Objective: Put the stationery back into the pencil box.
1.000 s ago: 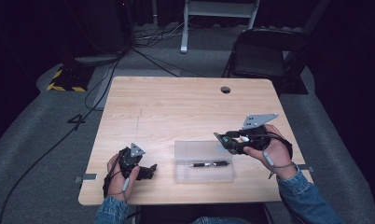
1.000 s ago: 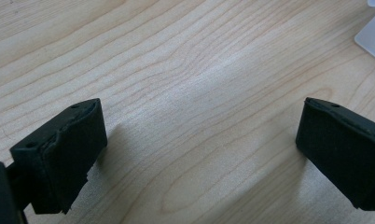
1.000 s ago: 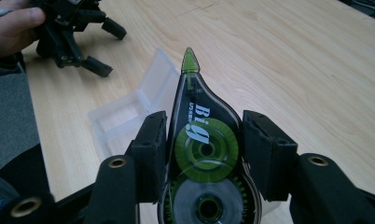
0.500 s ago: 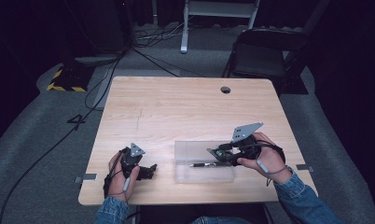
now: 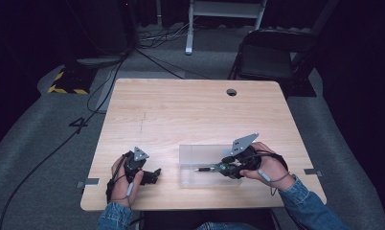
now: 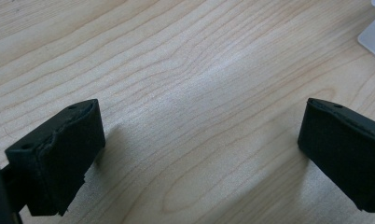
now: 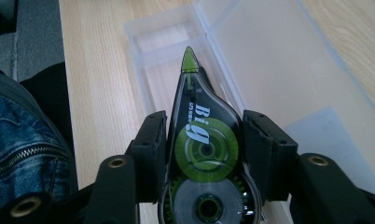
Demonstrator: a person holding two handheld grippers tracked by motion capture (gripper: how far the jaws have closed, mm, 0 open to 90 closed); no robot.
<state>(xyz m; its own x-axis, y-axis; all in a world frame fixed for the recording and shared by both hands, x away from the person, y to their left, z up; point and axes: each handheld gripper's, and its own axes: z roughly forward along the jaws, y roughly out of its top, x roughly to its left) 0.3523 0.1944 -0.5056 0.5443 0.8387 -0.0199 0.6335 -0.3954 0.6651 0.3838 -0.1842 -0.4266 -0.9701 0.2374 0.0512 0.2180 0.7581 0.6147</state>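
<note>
Jaws of the right gripper (image 7: 202,140) clamp a black-and-green correction tape dispenser (image 7: 202,154) over the clear plastic box (image 5: 193,158) on the pale wooden table (image 5: 190,115). Left gripper (image 6: 199,149) rests wide open, holding nothing, just beside the box.

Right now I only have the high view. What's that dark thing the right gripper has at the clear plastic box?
Observer: The right gripper view shows a smoky black correction-tape dispenser with a green reel, clamped between the right gripper's fingers.
Operator: Where does its tip point?
Observer: Its green tip points into the narrow tray of the open clear plastic box, whose lid lies flat alongside.
Operator: And the left gripper?
Observer: The left gripper's fingers stand wide apart over the bare light wooden table, holding nothing.
</note>
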